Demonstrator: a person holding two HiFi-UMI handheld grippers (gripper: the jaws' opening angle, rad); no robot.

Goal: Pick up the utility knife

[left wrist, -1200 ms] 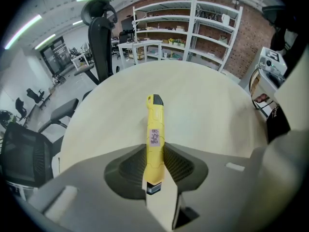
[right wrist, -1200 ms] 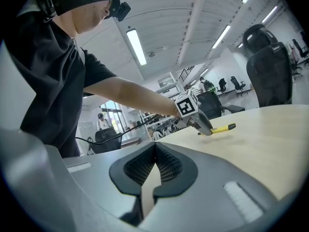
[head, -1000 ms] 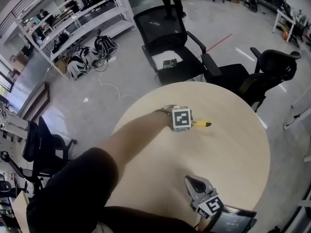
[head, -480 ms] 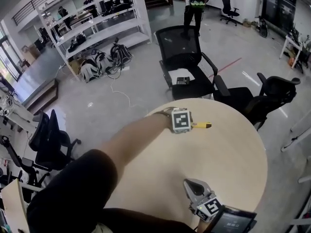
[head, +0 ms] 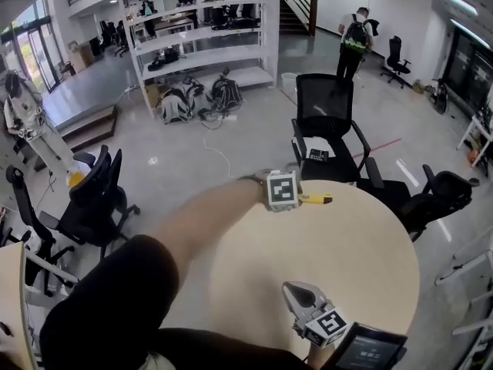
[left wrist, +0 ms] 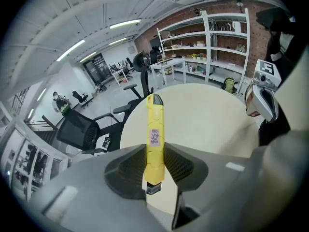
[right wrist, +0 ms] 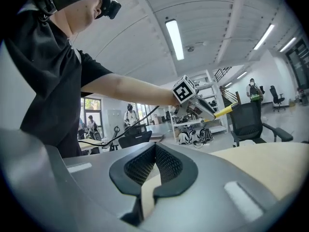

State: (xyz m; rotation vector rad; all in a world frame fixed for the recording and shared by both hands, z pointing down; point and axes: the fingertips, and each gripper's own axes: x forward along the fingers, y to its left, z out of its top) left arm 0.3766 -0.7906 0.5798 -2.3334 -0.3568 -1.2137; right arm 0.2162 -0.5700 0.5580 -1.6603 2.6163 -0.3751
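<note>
One knife (left wrist: 154, 129), yellow, clamped in left hand-held gripper (head: 301, 199); jaws narrow, pads pressing handle near butt end. Long axis runs straight out along jaws, tip pointing away toward far side of surface (head: 362, 260). Knife hangs in air, clear of surface, above far rim. Right hand-held gripper (head: 294, 291) low near body, well apart from knife, jaws together, nothing between. Surface round, pale, bare. Room: black chair (head: 327, 106) beyond, white shelves (head: 200, 33), grey floor. Judgement: pick looks done; keep grip firm.
</note>
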